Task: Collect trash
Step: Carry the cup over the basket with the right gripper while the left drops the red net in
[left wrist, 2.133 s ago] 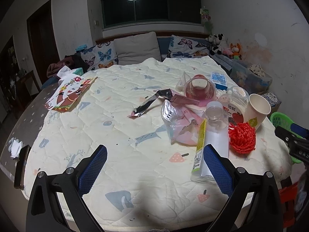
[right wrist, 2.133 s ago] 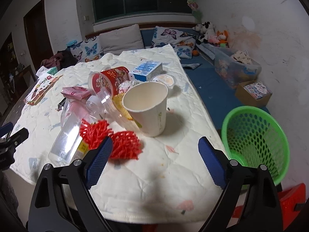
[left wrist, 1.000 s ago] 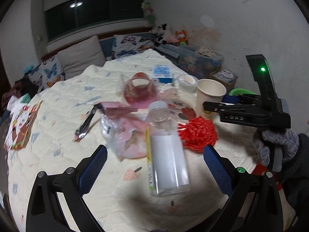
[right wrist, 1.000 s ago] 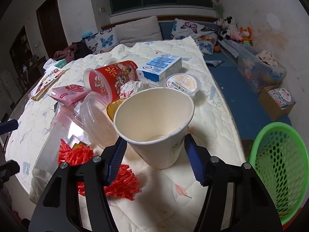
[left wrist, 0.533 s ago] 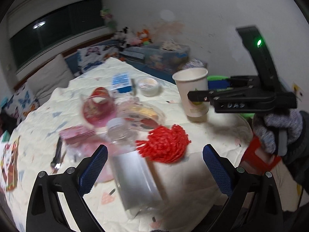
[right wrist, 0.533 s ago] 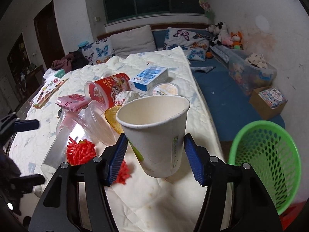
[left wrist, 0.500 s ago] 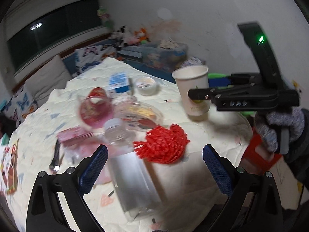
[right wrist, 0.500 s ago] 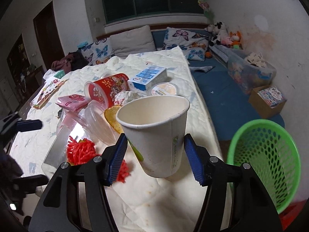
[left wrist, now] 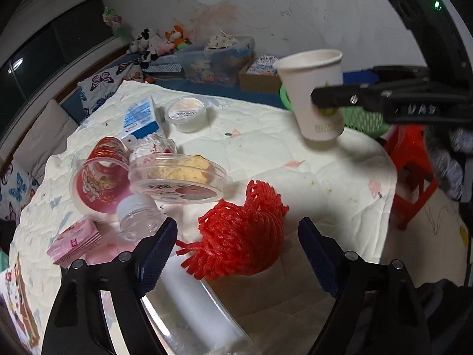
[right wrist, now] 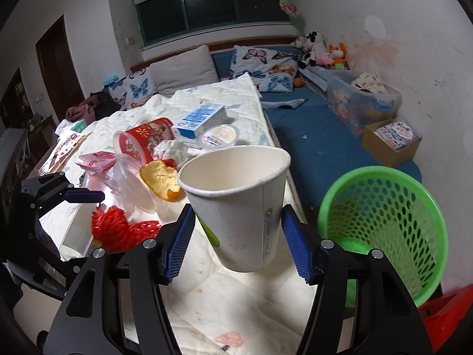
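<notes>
Cup (left wrist: 313,91) first, since everything hangs on it. From the left wrist camera we see the paper cup lifted clear of the quilted tabletop (left wrist: 340,183), tilted a bit, pinched low on its wall by the right tongs (left wrist: 325,100). The green basket (left wrist: 363,118) shows just behind and below the cup, past the tabletop edge. Our left tongs (left wrist: 236,251) are spread wide with nothing between them, hovering around the red mesh net (left wrist: 242,245), which lies well on the near side of the cup. The clear bottle (left wrist: 189,290) lies under the left finger, and the clear lidded tub (left wrist: 177,174) and the red snack cup (left wrist: 97,183) sit further left of the paper cup.

From the right wrist camera the right tongs (right wrist: 236,239) are squeezing the cup (right wrist: 236,204) from both sides, mouth open toward us, with the basket (right wrist: 381,230) just to the cup's right and lower down.

What worries us:
- Thin paper wall: squeeze harder and it probably buckles and pops out, go looser and it slides through.
- It's already leaning, so a quick swing over to the basket could tip it out short, onto the floor or the red stool (right wrist: 446,319).
- Can't tell if there's any liquid left in it; if so, it ends up on the quilt.
- On the left side, closing on the net may snag the bottle too, since the two are touching, and drag it along or roll it off the edge.
</notes>
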`<action>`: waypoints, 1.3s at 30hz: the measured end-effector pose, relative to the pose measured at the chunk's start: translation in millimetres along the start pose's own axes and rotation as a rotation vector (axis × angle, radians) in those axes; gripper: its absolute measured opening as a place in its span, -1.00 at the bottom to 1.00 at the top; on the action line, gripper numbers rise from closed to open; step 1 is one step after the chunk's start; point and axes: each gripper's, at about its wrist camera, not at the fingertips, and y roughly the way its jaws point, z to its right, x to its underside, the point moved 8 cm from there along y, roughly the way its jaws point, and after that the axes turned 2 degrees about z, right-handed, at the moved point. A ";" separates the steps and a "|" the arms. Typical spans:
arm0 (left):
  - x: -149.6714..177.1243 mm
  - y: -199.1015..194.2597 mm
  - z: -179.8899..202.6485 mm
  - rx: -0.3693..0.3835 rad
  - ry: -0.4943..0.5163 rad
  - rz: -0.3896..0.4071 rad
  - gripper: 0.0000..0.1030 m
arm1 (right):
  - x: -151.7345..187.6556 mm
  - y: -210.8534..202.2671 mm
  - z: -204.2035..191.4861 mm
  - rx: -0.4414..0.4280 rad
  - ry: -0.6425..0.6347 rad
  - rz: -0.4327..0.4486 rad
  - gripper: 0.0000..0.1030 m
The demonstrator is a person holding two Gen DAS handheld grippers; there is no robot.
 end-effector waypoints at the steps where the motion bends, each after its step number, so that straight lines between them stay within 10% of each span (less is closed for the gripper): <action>1: 0.8 1.7 1.4 -0.005 0.013 -0.003 0.55 | 0.6 -0.8 2.2 0.003 0.005 0.000 0.18; 16: -5.2 -0.1 8.1 -0.003 0.017 0.010 -0.34 | 6.0 -16.9 40.6 0.073 0.059 0.020 0.18; 39: -92.0 -40.2 -1.2 0.055 -0.171 0.174 -0.38 | 76.4 51.9 198.1 0.288 0.249 -0.228 0.18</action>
